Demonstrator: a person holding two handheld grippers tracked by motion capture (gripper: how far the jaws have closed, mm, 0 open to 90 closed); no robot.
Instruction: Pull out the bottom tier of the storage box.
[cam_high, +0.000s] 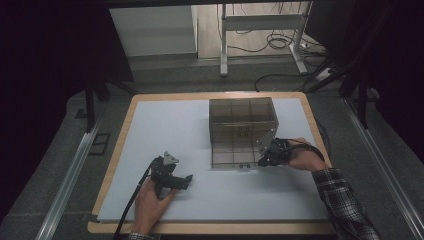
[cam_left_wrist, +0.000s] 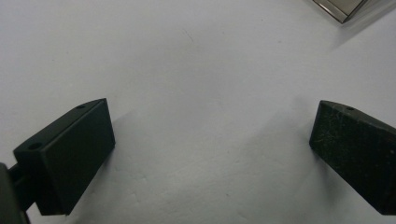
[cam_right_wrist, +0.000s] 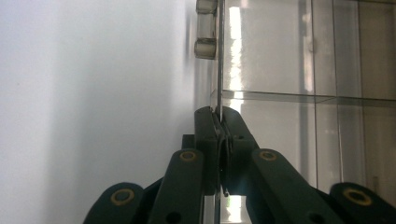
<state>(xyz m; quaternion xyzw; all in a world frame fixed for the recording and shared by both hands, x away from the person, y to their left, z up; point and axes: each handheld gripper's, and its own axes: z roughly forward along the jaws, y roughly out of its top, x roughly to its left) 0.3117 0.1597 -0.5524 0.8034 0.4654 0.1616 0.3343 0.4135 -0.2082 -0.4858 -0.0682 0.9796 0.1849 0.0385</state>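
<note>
A smoky clear box with inner compartments stands at the back right of the white mat. Its thin front panel slopes down toward the table, with two small clear knobs on it. My right gripper is at the panel's right edge. In the right gripper view the gripper is shut on that panel's edge, and the box's compartments show through to the right. My left gripper rests on the mat left of the box, held by a hand. Its jaws stand wide open over bare mat.
A corner of the box shows at the top right of the left gripper view. The mat lies on a wooden tabletop. Beyond the table stand white desk legs and cables on the floor.
</note>
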